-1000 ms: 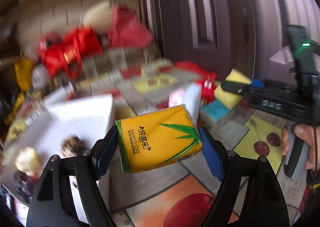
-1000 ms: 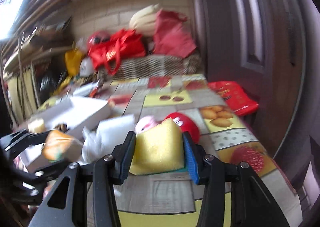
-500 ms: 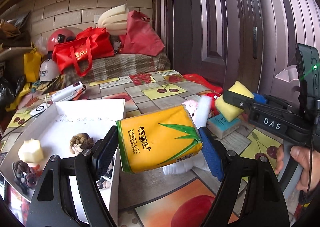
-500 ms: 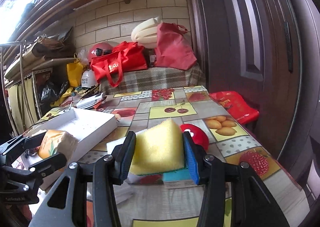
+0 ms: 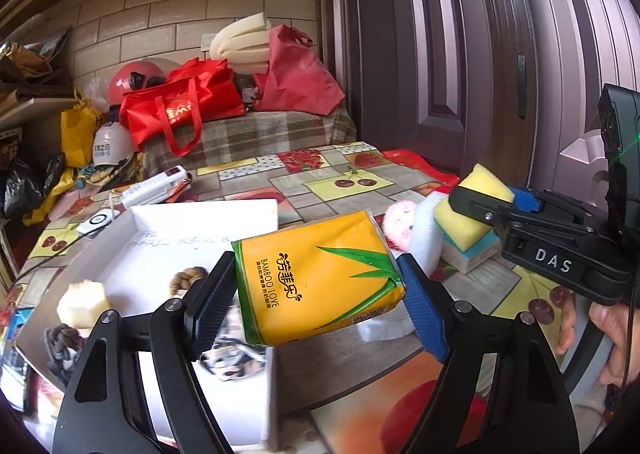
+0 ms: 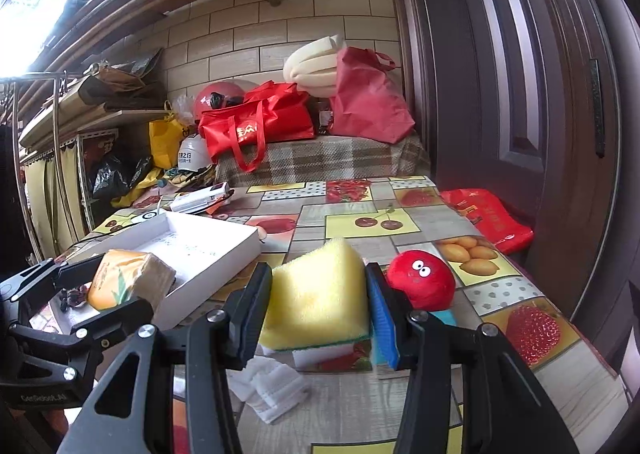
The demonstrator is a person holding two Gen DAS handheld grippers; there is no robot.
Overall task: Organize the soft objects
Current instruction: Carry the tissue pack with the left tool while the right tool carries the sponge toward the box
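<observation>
Looking along the left gripper (image 5: 316, 294), its pads pinch the yellow tissue pack (image 5: 318, 276), long axis crosswise, above the white box's (image 5: 208, 219) right wall; earlier it hung farther right. From the right wrist, the right gripper (image 6: 318, 304) squeezes the yellow sponge (image 6: 316, 304); the box lies left, nearer the left hand.

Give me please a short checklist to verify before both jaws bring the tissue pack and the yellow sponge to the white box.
1. Left gripper clamps the tissue pack on both sides: ok.
2. Right gripper clamps the yellow sponge: ok.
3. White box is open on top: ok.
4. Bare floor remains in the box beside the items already inside: ok.
5. Tissue pack sits level: not ok, it is tilted.
6. Sponge is clear of the blocks beneath it: cannot tell.
</observation>
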